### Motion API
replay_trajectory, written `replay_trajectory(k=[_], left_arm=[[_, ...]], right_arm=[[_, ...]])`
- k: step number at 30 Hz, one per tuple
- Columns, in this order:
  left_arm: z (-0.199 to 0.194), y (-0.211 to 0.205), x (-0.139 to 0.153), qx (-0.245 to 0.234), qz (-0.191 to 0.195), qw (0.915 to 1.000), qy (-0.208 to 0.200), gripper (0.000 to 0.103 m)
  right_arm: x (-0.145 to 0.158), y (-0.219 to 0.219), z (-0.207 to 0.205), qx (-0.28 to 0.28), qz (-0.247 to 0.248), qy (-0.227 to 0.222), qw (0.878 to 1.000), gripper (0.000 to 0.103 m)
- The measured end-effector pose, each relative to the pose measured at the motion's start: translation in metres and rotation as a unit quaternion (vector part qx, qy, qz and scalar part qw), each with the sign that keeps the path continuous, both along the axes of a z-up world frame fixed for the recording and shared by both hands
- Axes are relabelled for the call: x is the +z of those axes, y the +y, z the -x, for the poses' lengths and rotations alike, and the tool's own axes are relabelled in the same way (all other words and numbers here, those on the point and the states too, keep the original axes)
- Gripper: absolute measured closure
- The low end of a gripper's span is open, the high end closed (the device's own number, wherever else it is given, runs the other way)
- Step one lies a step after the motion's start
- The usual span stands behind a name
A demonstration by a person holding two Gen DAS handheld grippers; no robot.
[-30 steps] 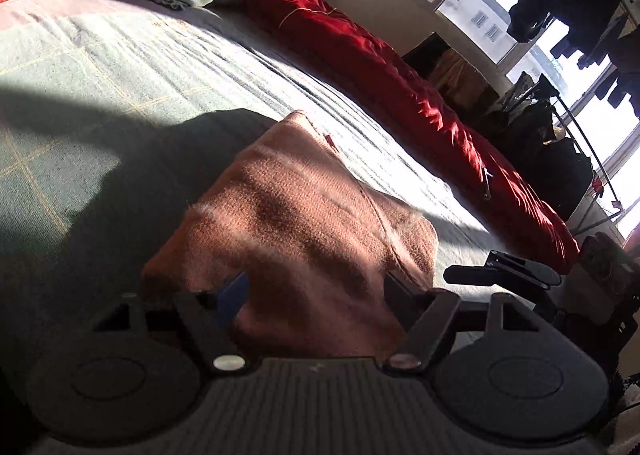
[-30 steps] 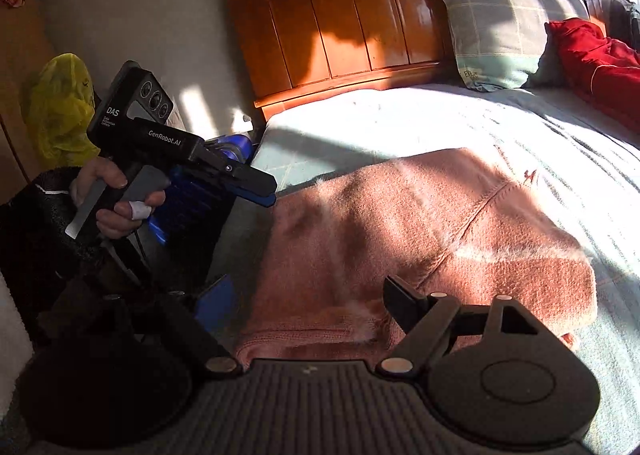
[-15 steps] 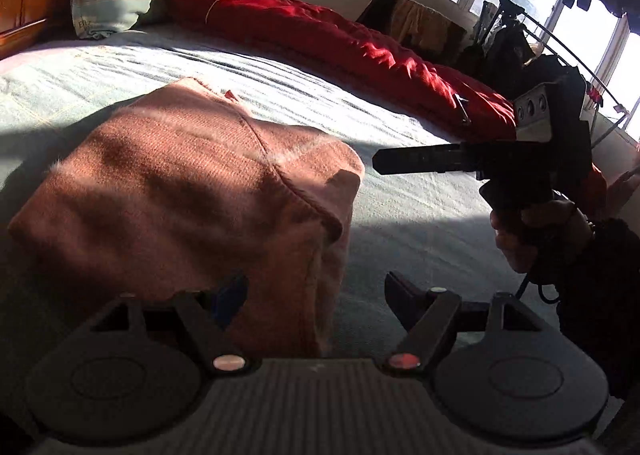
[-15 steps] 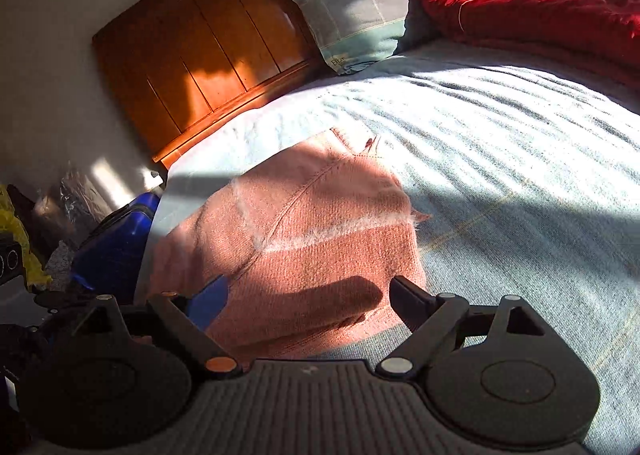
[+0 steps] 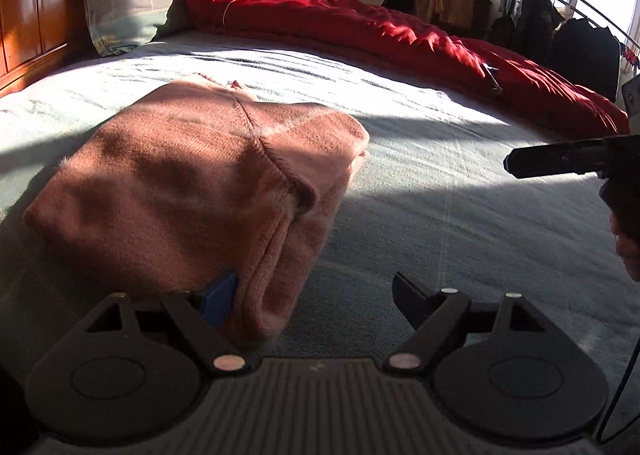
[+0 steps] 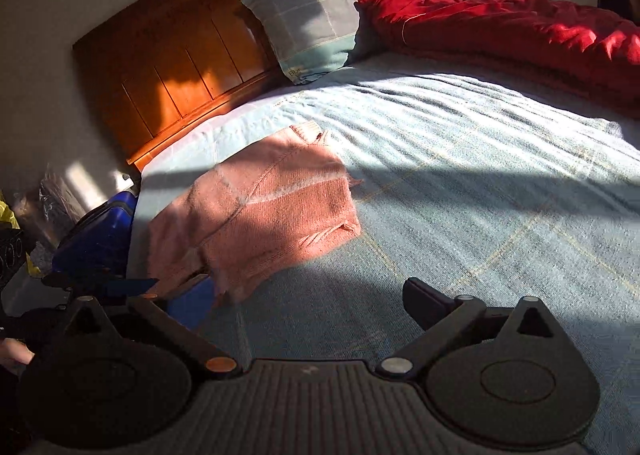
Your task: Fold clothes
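Observation:
A folded pink sweater (image 5: 192,183) lies flat on the pale green bedsheet (image 5: 460,191), near the bed's left edge, half in sun and half in shadow. My left gripper (image 5: 312,295) is open low over the sheet. The sweater's near corner sits just ahead of its blue left fingertip (image 5: 220,295), and nothing is clamped. My right gripper (image 6: 304,297) is open too, held back from the sweater (image 6: 260,215) with bare sheet (image 6: 480,183) between its fingers. The right gripper (image 5: 514,165) also shows at the right edge of the left wrist view, side on, in a person's hand.
A red duvet (image 5: 400,31) runs along the far side of the bed. A checked pillow (image 6: 312,23) leans on the wooden headboard (image 6: 168,67). A blue suitcase (image 6: 96,231) stands beside the bed. Dark clothes hang on a rack (image 5: 580,43) by the window.
Both grippers have drawn back from the sweater, which now lies smaller and further left in each view. The left wrist view has swung right, and the right gripper has slid to its edge.

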State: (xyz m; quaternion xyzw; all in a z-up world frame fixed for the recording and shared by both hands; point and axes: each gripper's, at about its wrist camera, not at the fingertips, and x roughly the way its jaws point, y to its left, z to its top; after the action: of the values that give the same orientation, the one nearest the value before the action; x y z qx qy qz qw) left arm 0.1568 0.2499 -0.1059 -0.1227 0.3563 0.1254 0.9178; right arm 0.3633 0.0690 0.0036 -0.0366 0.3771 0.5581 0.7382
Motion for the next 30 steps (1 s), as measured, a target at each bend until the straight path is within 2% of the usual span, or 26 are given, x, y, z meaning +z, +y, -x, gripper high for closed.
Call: replay_trajectory(k=[4, 7, 10, 12, 14, 17, 19, 21, 24, 27, 30], left_arm=[[0.002, -0.011, 0.018, 0.032, -0.01, 0.9993, -0.016, 0.017], [-0.008, -0.012, 0.031, 0.025, 0.001, 0.999, -0.036, 0.015], [-0.041, -0.008, 0.042, 0.009, 0.006, 0.9988, -0.048, 0.015], [-0.075, -0.001, 0.042, 0.004, -0.013, 0.9987, -0.048, 0.015], [-0.109, 0.005, 0.033, -0.003, -0.021, 0.9989, -0.041, 0.015], [-0.149, 0.011, 0.008, -0.007, -0.006, 1.0, -0.002, 0.015], [-0.163, 0.006, -0.009, -0.014, -0.024, 0.9995, 0.017, 0.015], [-0.175, -0.003, -0.022, -0.012, -0.063, 0.9976, 0.025, 0.012], [-0.187, -0.026, -0.021, -0.024, -0.099, 0.9943, 0.029, 0.011], [-0.182, -0.056, -0.011, -0.1, -0.089, 0.9908, 0.018, 0.009], [-0.177, -0.077, -0.016, -0.12, -0.127, 0.9839, 0.037, 0.009]], right_arm=[[-0.005, -0.02, 0.007, -0.008, 0.017, 0.002, 1.0, 0.0], [-0.008, -0.036, 0.012, -0.015, 0.029, 0.003, 0.999, 0.0], [-0.012, -0.051, 0.017, -0.021, 0.04, 0.005, 0.999, 0.0], [-0.015, -0.06, 0.022, -0.025, 0.038, 0.017, 0.999, 0.0], [-0.018, -0.069, 0.029, -0.027, 0.033, 0.031, 0.999, 0.0], [-0.02, -0.086, 0.041, -0.031, 0.027, 0.04, 0.998, 0.0], [-0.024, -0.097, 0.047, -0.038, 0.025, 0.04, 0.998, 0.0], [-0.029, -0.108, 0.051, -0.045, 0.022, 0.049, 0.998, 0.0], [-0.042, -0.117, 0.053, -0.054, 0.016, 0.071, 0.996, 0.0], [-0.05, -0.121, 0.054, -0.058, 0.009, 0.085, 0.995, 0.0], [-0.051, -0.123, 0.054, -0.055, 0.001, 0.087, 0.995, 0.0]])
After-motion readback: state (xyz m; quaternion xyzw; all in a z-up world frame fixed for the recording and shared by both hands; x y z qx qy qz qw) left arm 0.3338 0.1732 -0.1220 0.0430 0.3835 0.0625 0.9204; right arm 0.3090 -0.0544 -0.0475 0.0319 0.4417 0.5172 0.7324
